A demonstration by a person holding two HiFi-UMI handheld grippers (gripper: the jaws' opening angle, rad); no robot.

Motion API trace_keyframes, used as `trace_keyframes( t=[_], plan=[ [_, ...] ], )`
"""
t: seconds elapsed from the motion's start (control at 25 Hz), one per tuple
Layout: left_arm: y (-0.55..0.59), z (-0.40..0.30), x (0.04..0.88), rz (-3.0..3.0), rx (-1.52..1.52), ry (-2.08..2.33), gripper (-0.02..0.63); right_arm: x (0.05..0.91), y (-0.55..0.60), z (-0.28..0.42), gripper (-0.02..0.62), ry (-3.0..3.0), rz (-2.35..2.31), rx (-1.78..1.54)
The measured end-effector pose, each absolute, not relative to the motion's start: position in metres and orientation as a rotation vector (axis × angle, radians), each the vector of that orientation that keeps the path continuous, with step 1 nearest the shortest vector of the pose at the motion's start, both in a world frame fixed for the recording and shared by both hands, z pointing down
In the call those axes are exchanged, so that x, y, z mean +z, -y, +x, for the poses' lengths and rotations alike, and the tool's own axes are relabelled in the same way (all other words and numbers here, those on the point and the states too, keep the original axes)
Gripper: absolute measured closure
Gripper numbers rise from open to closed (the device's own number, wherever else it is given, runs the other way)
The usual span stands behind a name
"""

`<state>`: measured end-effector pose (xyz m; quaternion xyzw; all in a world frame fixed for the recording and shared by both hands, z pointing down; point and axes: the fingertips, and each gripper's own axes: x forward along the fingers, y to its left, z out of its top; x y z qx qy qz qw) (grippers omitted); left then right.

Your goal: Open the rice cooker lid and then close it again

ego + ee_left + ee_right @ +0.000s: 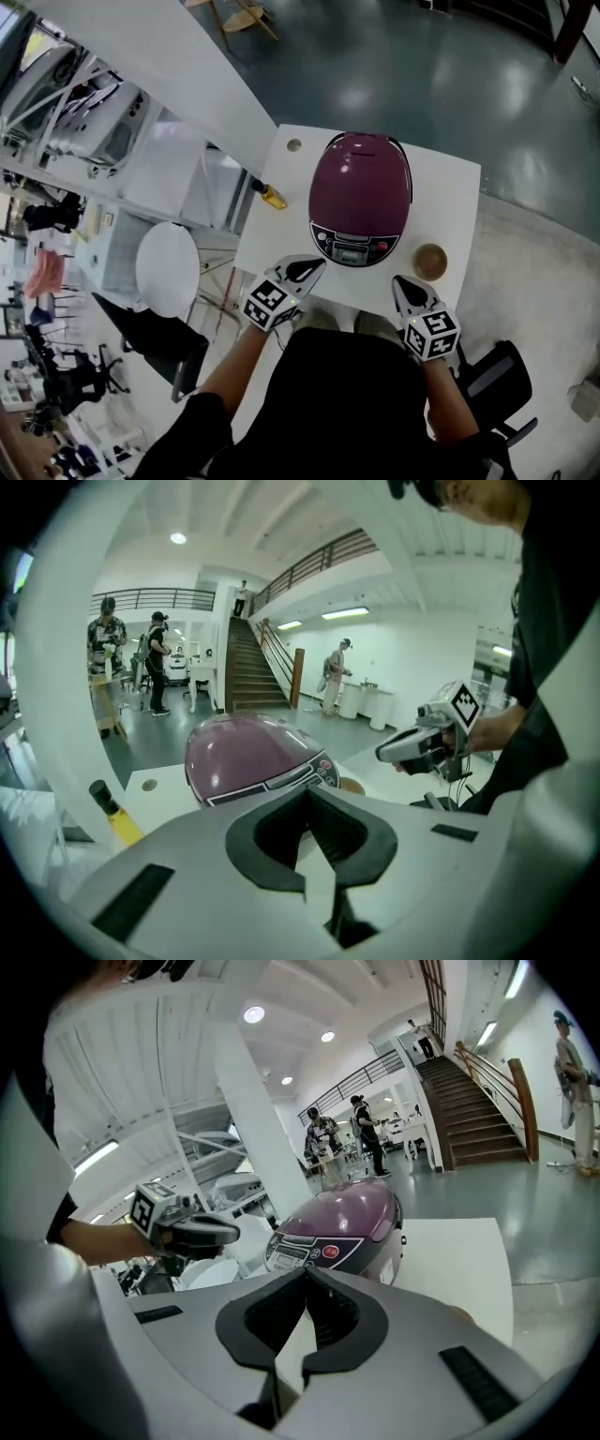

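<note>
Jaws on the left gripper [317, 264] and right gripper [397, 280] are pressed together, with nothing between them. We find both at the near edge of the table [450, 192], either side of the panel [354, 248] of the cooker [361, 187]. The cooker stands mid-table, purple lid down. We note a brown bowl [430, 262] near the right gripper and a yellow bottle [272, 196] at the left edge.

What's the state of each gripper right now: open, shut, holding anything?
Left gripper: jaws shut, nothing held, just short of the rice cooker.
Right gripper: jaws shut, nothing held.
</note>
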<state>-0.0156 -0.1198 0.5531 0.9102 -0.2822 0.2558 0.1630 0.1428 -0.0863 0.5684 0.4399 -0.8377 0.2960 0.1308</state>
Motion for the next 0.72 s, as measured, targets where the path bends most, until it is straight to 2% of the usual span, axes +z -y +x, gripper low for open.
trace_keyframes(
  t=[0.36,0.72],
  plan=[
    [0.08,-0.042,0.517,2.644,0.407,0.97,0.601,0.539,0.069,0.13,0.595,2.388,1.507,0.784],
    [0.017,-0.117,0.506,2.697,0.343,0.974,0.601,0.516,0.003,0.092,0.595,2.307,1.734,0.724]
  ],
)
